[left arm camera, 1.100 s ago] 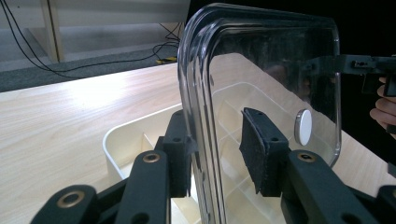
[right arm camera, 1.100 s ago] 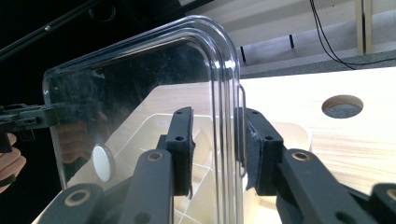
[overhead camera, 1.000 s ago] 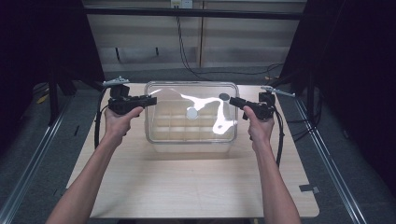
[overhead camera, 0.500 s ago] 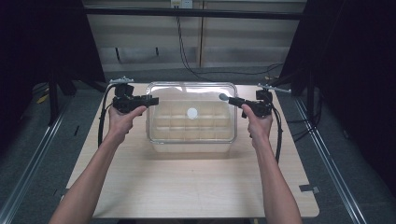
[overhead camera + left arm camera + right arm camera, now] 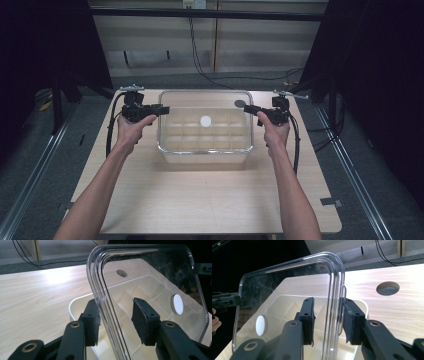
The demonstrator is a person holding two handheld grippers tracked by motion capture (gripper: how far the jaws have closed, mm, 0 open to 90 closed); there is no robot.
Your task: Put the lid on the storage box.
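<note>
A clear lid point(image 5: 205, 122) hangs level over a cream divided box point(image 5: 205, 145) on the bench point(image 5: 210, 200). The left gripper point(image 5: 161, 109) and right gripper point(image 5: 248, 108) straddle its side rims, jaws apart. Closing both together should keep it level.

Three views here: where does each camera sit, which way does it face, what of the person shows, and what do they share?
High view: above the person's side, looking forward and down at the table; both forearms, left gripper and right gripper show.
Left gripper view: rides the left gripper, looking along its jaws, which straddle the clear lid.
Right gripper view: rides the right gripper, jaws astride the opposite edge.
Shared: lid, its white round knob, the cream divided box.
</note>
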